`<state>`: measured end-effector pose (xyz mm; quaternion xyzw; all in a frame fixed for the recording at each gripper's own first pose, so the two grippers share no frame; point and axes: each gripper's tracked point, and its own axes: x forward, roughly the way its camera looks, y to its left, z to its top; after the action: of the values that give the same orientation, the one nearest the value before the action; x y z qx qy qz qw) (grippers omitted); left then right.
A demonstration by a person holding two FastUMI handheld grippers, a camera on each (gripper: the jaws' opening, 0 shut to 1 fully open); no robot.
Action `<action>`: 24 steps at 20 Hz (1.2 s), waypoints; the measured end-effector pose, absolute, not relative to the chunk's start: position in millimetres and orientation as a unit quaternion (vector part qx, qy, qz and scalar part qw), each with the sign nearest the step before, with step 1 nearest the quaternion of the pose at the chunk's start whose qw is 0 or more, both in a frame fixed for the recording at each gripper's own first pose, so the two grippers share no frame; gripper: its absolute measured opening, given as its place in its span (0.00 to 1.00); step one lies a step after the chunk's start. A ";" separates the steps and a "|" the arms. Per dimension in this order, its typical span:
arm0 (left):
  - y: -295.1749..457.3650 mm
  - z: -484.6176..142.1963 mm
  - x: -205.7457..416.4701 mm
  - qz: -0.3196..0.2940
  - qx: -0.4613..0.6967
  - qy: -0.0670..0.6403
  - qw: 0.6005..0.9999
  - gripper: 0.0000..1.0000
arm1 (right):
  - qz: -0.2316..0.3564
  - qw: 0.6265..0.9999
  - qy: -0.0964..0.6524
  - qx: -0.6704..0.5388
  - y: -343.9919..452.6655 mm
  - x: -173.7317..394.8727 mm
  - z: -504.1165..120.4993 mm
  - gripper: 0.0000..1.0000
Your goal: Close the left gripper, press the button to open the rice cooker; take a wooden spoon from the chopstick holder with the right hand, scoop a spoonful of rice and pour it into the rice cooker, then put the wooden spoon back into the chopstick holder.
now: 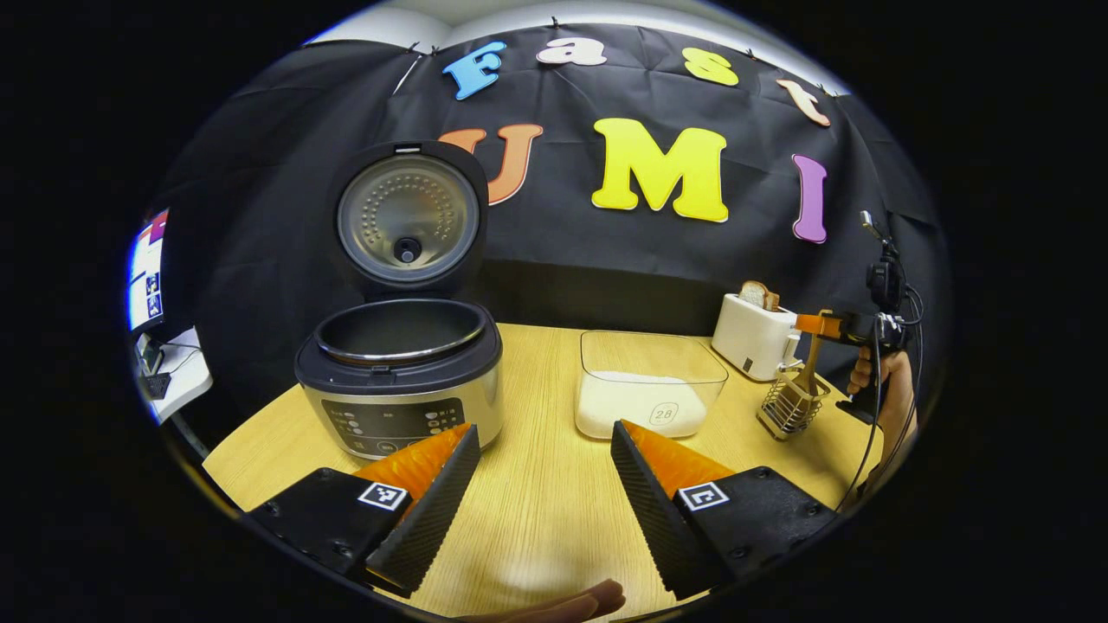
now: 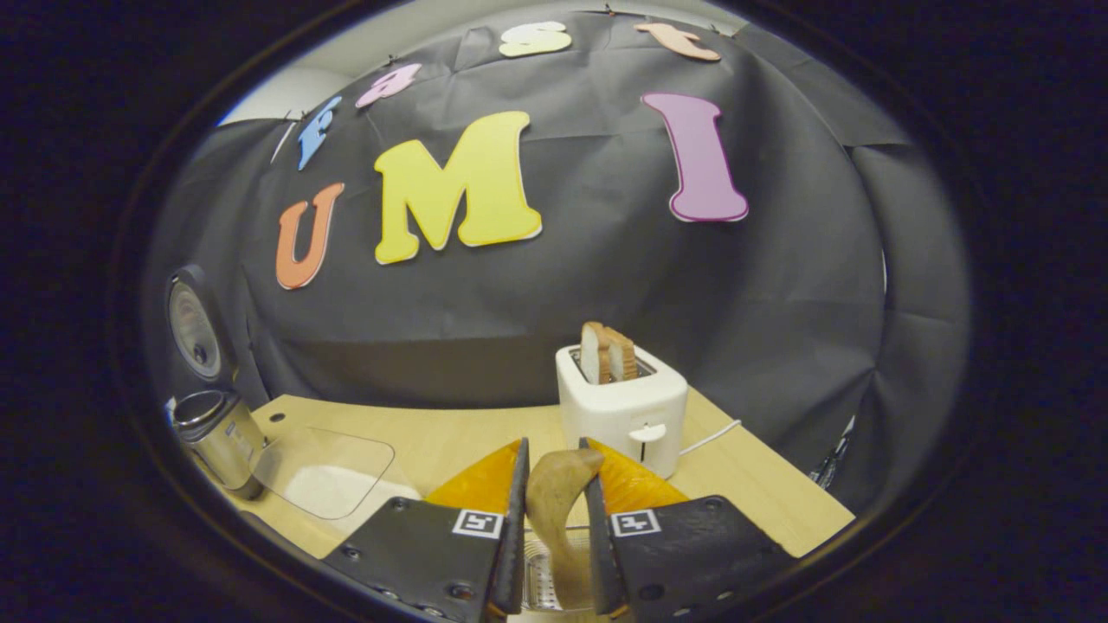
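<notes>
The rice cooker (image 1: 400, 381) stands at the left of the table with its lid (image 1: 407, 218) up and the pot bare inside; it also appears far left as the rice cooker (image 2: 216, 433). A clear tub of white rice (image 1: 647, 385) sits mid-table. My left gripper (image 1: 541, 467) hovers open above the table in front of the cooker. My right gripper (image 2: 554, 472) is shut on the wooden spoon (image 2: 554, 502) by its handle, straight above the wire chopstick holder (image 2: 554, 580). From the left gripper view the spoon (image 1: 812, 368) still stands in the holder (image 1: 792, 405).
A white toaster (image 2: 623, 415) with bread slices stands just behind the holder near the back wall. A hand (image 1: 883, 381) grips the right gripper's handle, with cables trailing. Fingers (image 1: 563, 606) show at the table's near edge. A screen (image 1: 147, 272) sits far left.
</notes>
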<state>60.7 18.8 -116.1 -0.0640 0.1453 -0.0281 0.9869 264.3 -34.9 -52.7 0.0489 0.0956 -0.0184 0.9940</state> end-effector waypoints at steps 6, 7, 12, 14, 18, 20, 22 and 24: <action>34.6 -105.4 59.7 -0.016 -0.064 0.129 0.989 0.98 | -0.020 0.996 0.070 0.049 -35.4 254.6 -26.3 0.55; 38.3 -104.4 59.6 -0.012 -0.064 0.127 0.990 0.98 | -0.018 0.996 0.072 0.047 -33.5 252.6 -27.0 0.59; 67.4 -94.8 63.7 0.015 -0.051 0.114 0.992 0.98 | -0.003 0.995 0.080 0.066 -26.5 243.1 -24.8 0.80; 82.5 -83.8 67.4 0.029 -0.049 0.104 0.993 0.97 | 0.002 0.995 0.082 0.065 -24.2 236.9 -23.1 0.88; 117.1 -45.5 84.3 0.059 -0.046 0.071 0.995 0.97 | 0.022 0.995 0.084 0.056 -13.0 225.0 -16.4 0.96; 131.9 -21.1 95.6 0.069 -0.041 0.055 0.995 0.97 | 0.027 0.995 0.081 0.050 -9.8 220.4 -12.7 0.99; 145.6 3.0 110.1 0.078 -0.042 0.043 0.995 0.97 | 0.032 0.996 0.076 0.038 -5.5 212.6 -10.2 0.96; 157.4 24.6 124.5 0.084 -0.047 0.035 0.995 0.97 | 0.038 0.997 0.069 0.023 -0.5 206.7 -8.6 0.93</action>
<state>124.5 157.4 24.6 -0.0471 0.0353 0.0837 0.9948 206.7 -0.5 -8.6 0.0231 0.0692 0.0378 0.9966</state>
